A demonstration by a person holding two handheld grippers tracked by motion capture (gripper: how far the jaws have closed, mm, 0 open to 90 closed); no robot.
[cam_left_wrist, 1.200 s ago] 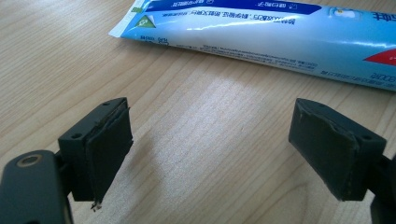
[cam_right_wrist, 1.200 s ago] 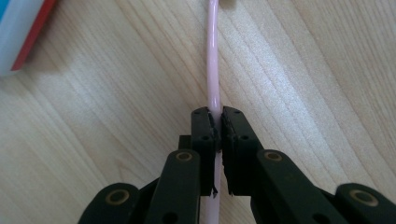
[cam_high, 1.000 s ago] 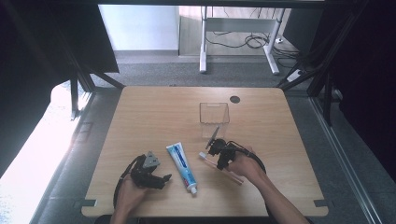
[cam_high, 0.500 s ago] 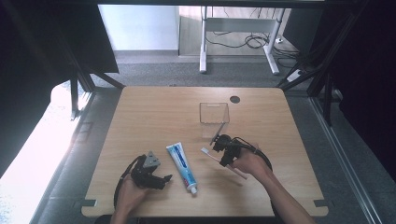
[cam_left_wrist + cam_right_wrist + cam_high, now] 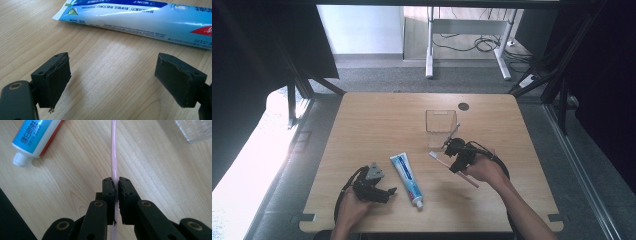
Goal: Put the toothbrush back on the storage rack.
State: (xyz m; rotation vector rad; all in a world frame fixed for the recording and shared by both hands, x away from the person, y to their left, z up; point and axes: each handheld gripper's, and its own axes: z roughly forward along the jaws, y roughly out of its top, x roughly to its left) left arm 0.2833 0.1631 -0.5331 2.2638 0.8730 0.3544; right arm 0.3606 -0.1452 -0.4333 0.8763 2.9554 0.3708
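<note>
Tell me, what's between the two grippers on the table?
The toothpaste tube lies between the left gripper and the right gripper, which holds a pink toothbrush. The high view shows it.

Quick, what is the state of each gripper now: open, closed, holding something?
Left gripper: open, holding nothing, jaws wide apart near the toothpaste tube.
Right gripper: closed on the pink toothbrush.
</note>
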